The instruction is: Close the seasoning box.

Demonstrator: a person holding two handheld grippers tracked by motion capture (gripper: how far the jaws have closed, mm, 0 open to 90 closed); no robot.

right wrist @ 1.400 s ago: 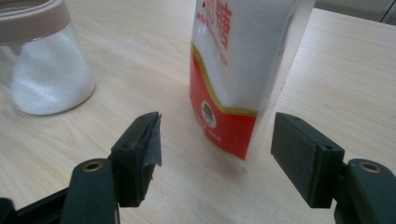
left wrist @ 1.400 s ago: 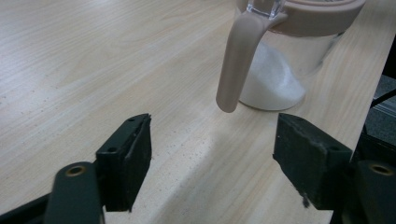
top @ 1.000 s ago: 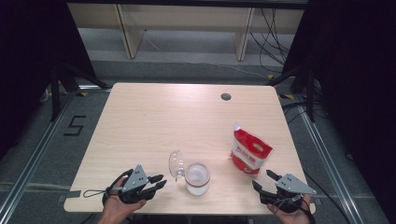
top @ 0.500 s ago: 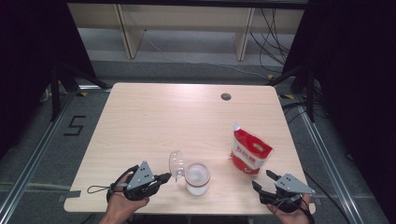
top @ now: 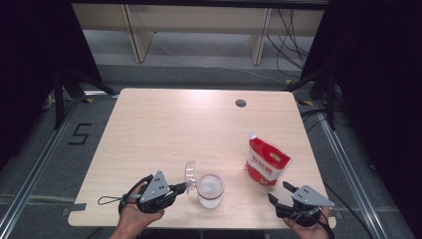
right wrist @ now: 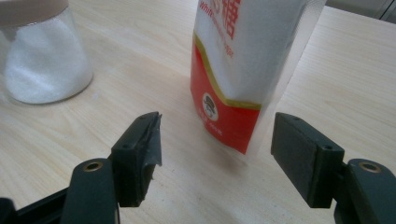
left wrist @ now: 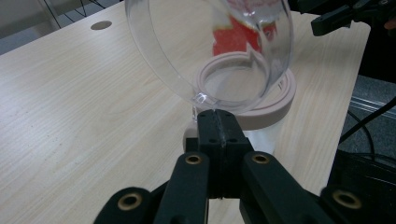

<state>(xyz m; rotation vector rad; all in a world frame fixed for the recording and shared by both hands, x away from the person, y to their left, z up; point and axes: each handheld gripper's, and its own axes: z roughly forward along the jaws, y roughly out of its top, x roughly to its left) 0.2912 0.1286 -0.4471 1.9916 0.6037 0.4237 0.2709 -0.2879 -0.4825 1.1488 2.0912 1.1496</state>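
I read little writing here. The bag [top: 266,162] is red and white with white characters across its red front, too small to make out from the high view; in the right gripper view its top edge shows the tail of some red characters and a line of small Latin letters that I cannot read, plus a round emblem with a little face on the red band near its base. On the floor left of the table [top: 164,129], a "5" is marked in dark tape.

My left gripper [top: 181,188] has its jaws pressed together on the rim of the clear lid [top: 189,174], pinching the thin plastic edge; they have just finished closing on it. In the left gripper view the lid [left wrist: 210,46] stands tilted up on its edge directly above the jaw tips, and the jar's [left wrist: 254,100] pale pink collar and open mouth lie just behind it. From the high view the jar [top: 210,189] sits near the front edge of the table, immediately right of the left gripper, with white grains inside.

My right gripper [top: 281,194] is spread, with nothing between the pads. It rests at the front right corner, and the bag stands just ahead of it, apart from both pads [right wrist: 140,154].
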